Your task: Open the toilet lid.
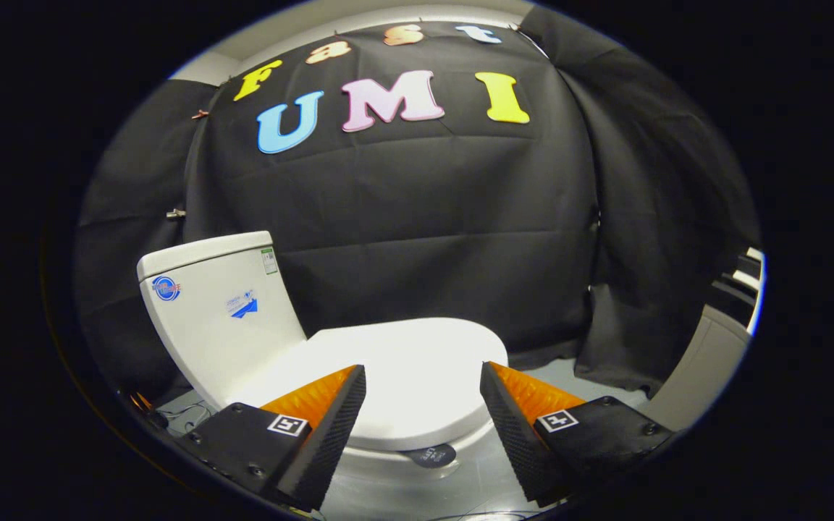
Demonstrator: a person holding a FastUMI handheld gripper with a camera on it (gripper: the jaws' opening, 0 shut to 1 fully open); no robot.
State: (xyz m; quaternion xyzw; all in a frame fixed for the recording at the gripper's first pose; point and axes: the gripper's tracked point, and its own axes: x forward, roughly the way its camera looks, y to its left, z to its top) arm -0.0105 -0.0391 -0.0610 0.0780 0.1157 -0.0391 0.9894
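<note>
Black cloth hangs as the booth's wall (417,210) behind everything, draped in folds down to a pale floor (591,376).

My gripper (423,380) sits low in front of me with its two fingers spread wide apart, holding nothing. Between the fingertips and just beyond them I see the white toilet lid (402,369). It lies flat and fully closed on the toilet bowl (388,470), its rounded front edge curving between my fingers. Neither finger touches it as far as I can tell; both seem to hover at about the level of the lid's front rim. Just under that front edge, between my fingers, a small dark round sticker (433,455) sits on the bowl.

Further out, beyond my left finger, the white cistern (218,311) rises behind the lid, leaning slightly, with small stickers on its face. Some thin cables (185,414) lie on the floor beside its base. Well off beyond my right finger stands a pale panel (699,362) at the booth's side.

I judge the task barely begun: I am lined up on the lid's front edge, but gripping or hooking that edge and swinging the lid up toward the cistern are both yet to do.
</note>
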